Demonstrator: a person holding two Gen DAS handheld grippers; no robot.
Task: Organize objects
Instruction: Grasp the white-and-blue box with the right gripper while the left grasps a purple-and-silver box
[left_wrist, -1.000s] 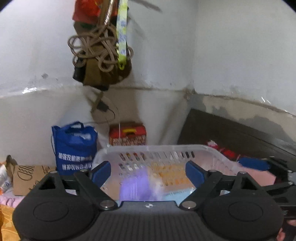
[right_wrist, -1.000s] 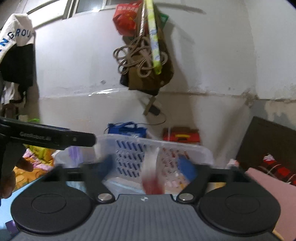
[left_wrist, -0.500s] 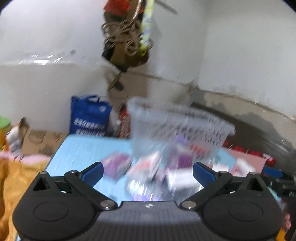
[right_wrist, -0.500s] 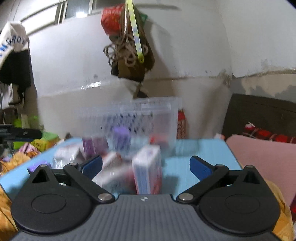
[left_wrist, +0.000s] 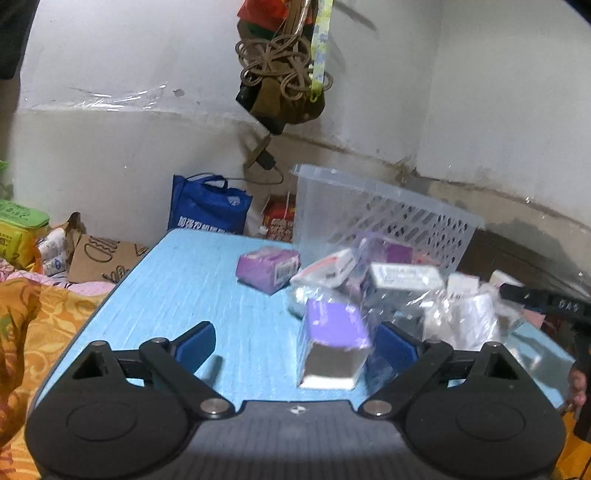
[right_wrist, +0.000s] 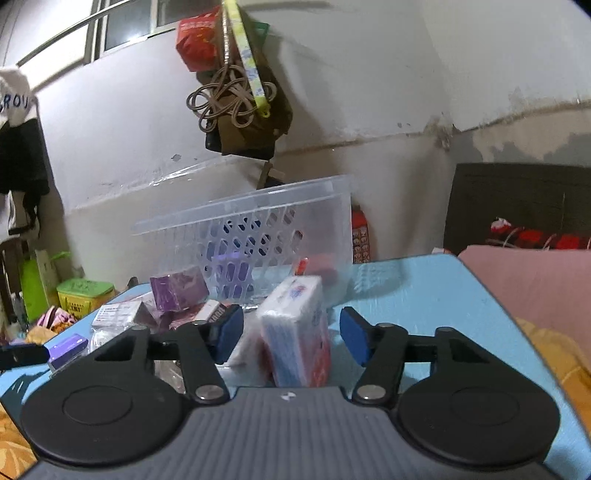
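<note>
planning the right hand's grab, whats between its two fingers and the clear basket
In the right wrist view, a white, red and blue packet stands upright between the open right gripper fingers; behind it lie more small packs, then the tipped clear basket.

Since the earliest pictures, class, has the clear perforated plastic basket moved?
Yes. The clear perforated plastic basket dropped away from the grippers, now tilted on the blue table, below the hanging rope bundle.

We are in a lived-in home bedroom: beyond our fingers, a stained whitewashed wall (left_wrist: 110, 155) carries hung bags and rope (right_wrist: 236, 99), with bedding (right_wrist: 532, 280) right of them and a shopping bag (left_wrist: 208, 208) ahead.
</note>
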